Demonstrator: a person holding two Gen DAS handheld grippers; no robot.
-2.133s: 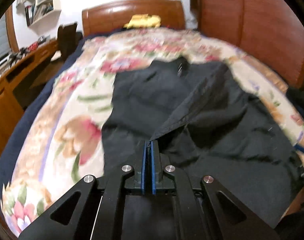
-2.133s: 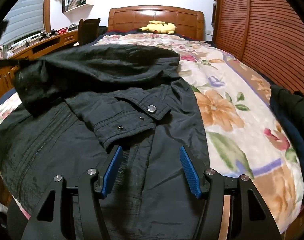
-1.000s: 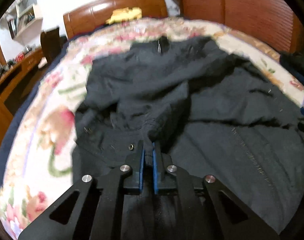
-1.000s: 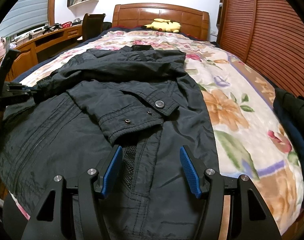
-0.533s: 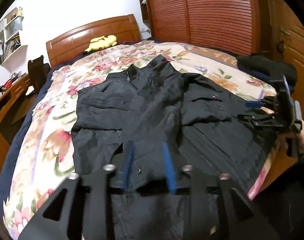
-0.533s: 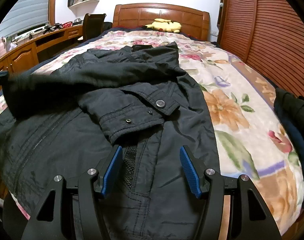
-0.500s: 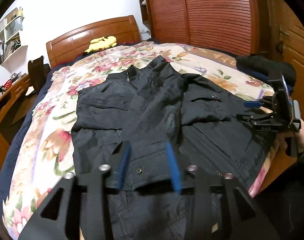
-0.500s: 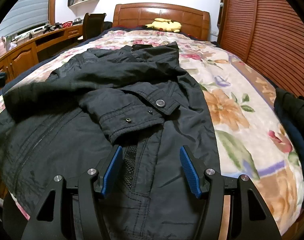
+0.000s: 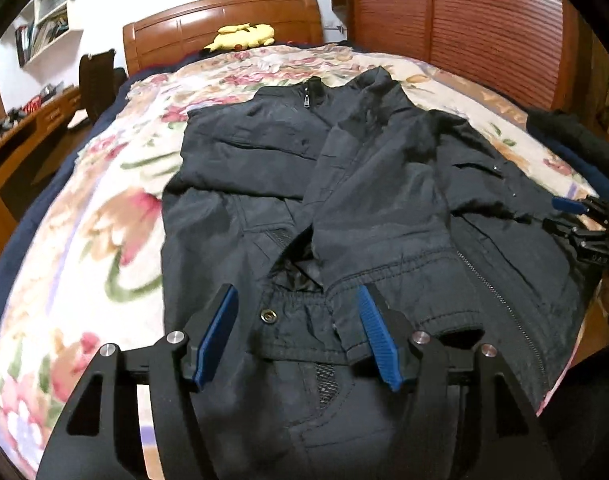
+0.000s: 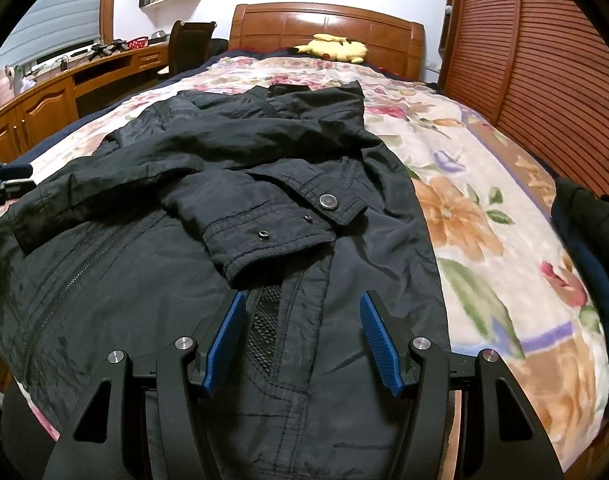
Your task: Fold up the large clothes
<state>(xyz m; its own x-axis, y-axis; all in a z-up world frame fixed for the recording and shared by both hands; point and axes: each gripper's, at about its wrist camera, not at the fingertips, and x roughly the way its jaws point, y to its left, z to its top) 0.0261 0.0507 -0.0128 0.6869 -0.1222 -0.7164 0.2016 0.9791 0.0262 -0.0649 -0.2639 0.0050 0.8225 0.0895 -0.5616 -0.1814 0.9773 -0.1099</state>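
Note:
A black zip-up jacket [image 9: 384, 184] lies face up on the floral bedspread [image 9: 104, 216], collar toward the headboard. Both sleeves are folded across its front, their cuffs near the hem. My left gripper [image 9: 298, 334] is open and empty, just above the left sleeve's cuff [image 9: 300, 320]. My right gripper [image 10: 302, 338] is open and empty over the jacket [image 10: 184, 280] hem, just short of the right sleeve's snap-button cuff [image 10: 272, 236]. The right gripper also shows at the right edge of the left wrist view [image 9: 584, 220].
A wooden headboard [image 10: 324, 28] with a yellow plush toy [image 10: 336, 50] stands at the far end. A slatted wooden wardrobe [image 10: 544, 60] runs along the right. A dark pile of clothes [image 10: 588, 224] lies at the bed's right edge. A desk and chair [image 10: 188, 48] stand left.
My left gripper carried the left sleeve across the jacket front, opened and let it go, then drew back over the cuff. The right gripper stayed open and still.

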